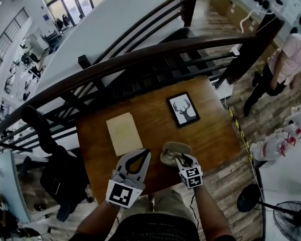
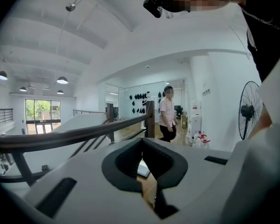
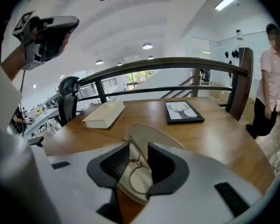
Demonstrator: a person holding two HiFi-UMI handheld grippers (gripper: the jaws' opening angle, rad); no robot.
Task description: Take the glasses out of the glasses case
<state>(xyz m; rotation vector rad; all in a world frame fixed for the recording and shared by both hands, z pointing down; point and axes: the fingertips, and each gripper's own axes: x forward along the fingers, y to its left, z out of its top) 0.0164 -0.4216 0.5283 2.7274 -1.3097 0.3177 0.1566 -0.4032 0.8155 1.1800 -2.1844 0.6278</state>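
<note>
An open beige glasses case (image 1: 174, 148) lies near the front edge of the wooden table (image 1: 210, 134), its lid (image 3: 151, 133) standing up. A pair of thin-rimmed glasses (image 3: 140, 181) rests inside it. My right gripper (image 1: 184, 160) (image 3: 138, 149) points down into the case, open, with one jaw on each side of the glasses and the pads not pressing on them. My left gripper (image 1: 144, 153) (image 2: 141, 143) is held up to the left of the case, its tips together and nothing between them. It also shows raised in the right gripper view (image 3: 49, 31).
A tan book (image 1: 124, 133) lies left of centre and a framed deer picture (image 1: 183, 109) sits at the back right of the table. A dark railing (image 1: 140, 59) runs behind. A person (image 1: 283, 64) stands at the right, near a floor fan (image 1: 291, 217). A black chair (image 1: 45, 134) is at the left.
</note>
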